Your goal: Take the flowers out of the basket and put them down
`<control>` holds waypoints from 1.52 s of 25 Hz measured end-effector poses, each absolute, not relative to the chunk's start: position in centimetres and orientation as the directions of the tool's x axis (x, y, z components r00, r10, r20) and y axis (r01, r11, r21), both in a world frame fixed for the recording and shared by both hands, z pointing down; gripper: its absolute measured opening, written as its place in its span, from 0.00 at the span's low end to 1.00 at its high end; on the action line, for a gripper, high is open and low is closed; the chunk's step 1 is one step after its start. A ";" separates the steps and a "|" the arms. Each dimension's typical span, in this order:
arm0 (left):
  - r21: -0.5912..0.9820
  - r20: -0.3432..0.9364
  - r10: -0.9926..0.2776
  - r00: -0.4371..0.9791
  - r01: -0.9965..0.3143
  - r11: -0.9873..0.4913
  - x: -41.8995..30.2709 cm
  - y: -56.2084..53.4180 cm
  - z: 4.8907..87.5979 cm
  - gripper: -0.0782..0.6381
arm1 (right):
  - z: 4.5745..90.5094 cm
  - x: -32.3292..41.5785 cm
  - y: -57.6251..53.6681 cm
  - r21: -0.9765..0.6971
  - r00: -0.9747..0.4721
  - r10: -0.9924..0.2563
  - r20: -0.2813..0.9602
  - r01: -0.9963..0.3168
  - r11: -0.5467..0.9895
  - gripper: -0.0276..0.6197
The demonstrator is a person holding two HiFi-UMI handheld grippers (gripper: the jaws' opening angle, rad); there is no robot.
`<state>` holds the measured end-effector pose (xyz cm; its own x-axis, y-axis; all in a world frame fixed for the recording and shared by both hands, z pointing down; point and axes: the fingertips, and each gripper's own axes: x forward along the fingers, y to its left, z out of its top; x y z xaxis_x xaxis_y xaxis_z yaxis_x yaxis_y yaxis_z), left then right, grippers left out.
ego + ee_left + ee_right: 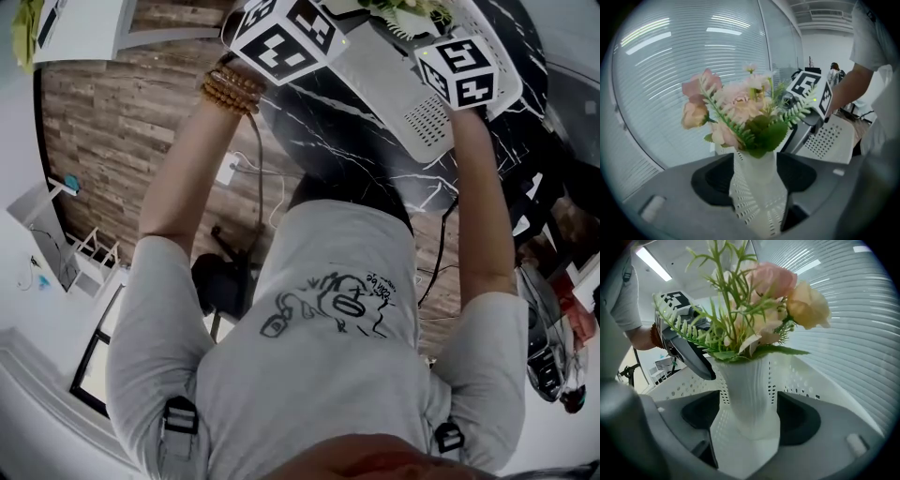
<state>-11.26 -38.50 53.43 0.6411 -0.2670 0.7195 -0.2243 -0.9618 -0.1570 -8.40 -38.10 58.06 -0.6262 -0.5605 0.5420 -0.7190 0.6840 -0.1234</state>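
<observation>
1. The flowers [740, 105] are pale pink and peach blooms with fern sprigs, in a white perforated vase [757, 187].
2. They stand upright, blooms up, at the basket [394, 84] on the table [328, 136].
3. My left fingers [710, 180] and right fingers [801, 420] are spread wide either side of the vase.

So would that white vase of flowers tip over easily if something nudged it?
Probably, yes: the white vase looks tall and narrow, and the flowers spread well wider than its neck, so it seems top-heavy. The stems look like stiff artificial sprigs, likely light. Its ribbed wall may help a grip hold, though the finish looks smooth.
</observation>
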 end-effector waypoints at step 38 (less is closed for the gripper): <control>-0.213 0.680 -0.319 0.660 -0.239 -0.948 -8.8 -36.7 48.6 0.45 | 51.9 -8.3 -37.3 0.016 -0.631 -0.587 0.507 -0.674 0.738 0.49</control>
